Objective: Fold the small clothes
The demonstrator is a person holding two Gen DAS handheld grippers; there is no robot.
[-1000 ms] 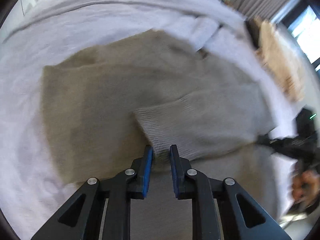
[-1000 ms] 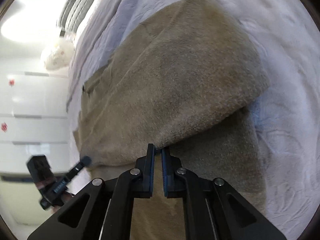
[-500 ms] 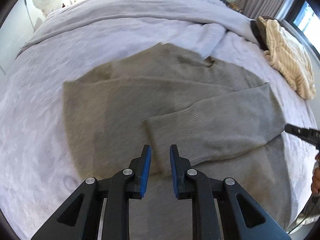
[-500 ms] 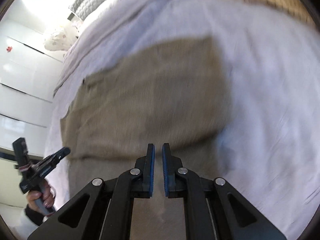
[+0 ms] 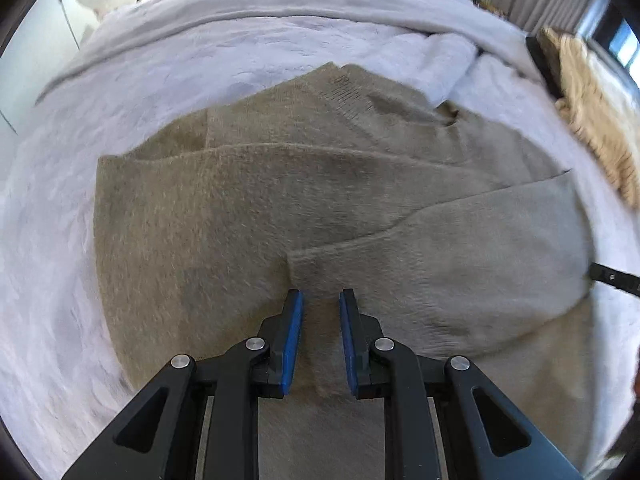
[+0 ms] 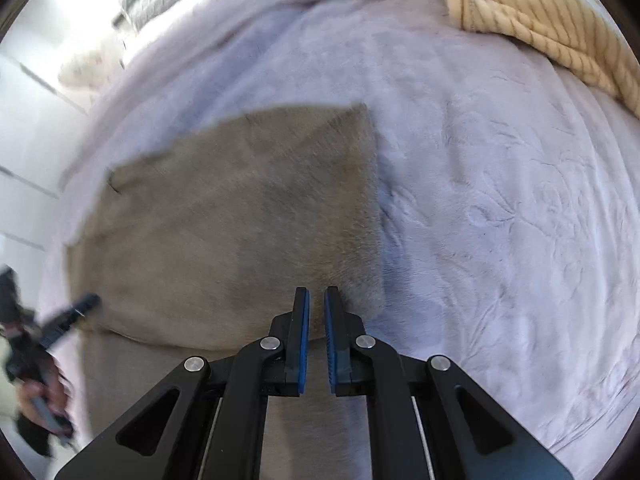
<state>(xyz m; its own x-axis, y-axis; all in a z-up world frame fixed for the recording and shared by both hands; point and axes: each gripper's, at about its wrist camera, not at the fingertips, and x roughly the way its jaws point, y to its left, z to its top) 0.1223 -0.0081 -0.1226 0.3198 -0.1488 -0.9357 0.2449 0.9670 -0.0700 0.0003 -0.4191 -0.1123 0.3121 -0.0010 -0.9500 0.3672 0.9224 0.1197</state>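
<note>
Sweater flat on bedspread — left gripper slightly parted, right gripper closed, both empty

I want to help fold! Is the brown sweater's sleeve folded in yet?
Yes, folded in: the sleeve lies across the sweater's front.

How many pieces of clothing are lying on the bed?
2. A brown sweater lies spread in the middle of the bed, sleeves folded in. A cream striped knit lies bunched at the far right edge. More may lie out of view.
</note>
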